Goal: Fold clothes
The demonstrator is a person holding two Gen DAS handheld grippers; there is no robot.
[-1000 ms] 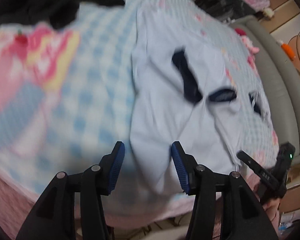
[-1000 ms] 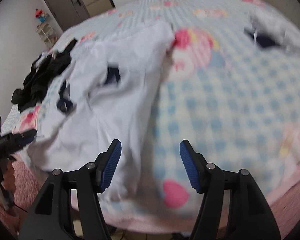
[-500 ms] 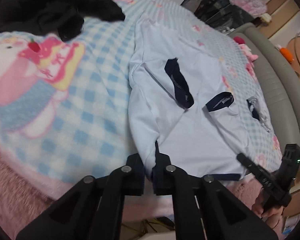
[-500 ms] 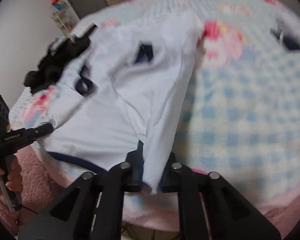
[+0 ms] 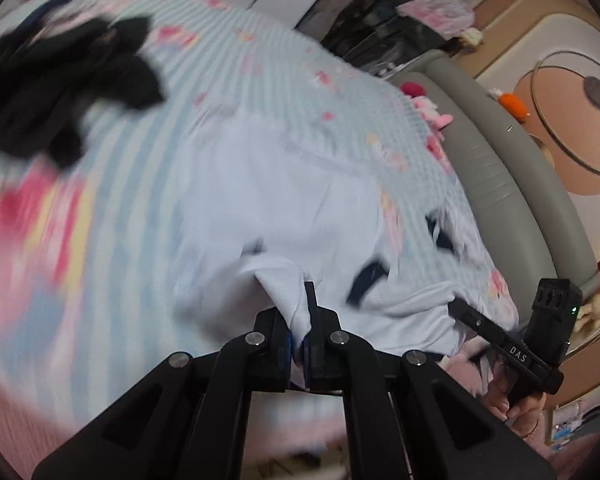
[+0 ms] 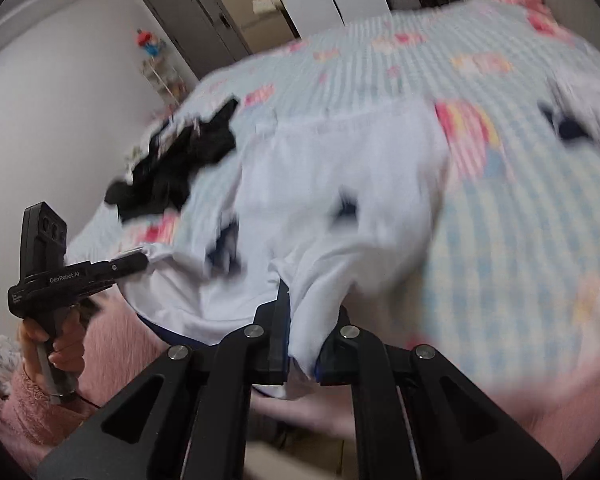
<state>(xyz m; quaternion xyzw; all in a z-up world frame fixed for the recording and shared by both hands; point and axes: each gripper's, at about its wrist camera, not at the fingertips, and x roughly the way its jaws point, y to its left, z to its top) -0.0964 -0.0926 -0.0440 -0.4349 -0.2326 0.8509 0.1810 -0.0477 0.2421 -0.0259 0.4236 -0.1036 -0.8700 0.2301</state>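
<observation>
The white shirt (image 5: 300, 216) lies spread on the checked bedspread (image 5: 132, 184), its near hem lifted off the bed. The left gripper (image 5: 299, 346) has just clamped shut on one hem corner, cloth pinched between its jaws; the right gripper (image 6: 302, 350) has likewise just closed on the other corner. From each set of jaws the shirt's body runs away toward twelve o'clock, long axis pointing up the bed, collar end farthest. Both hands are equally near, one at each end of the hem. The fold probably means carrying the hem toward twelve. A black garment pile (image 6: 180, 172) lies at ten o'clock, apart from the shirt.
</observation>
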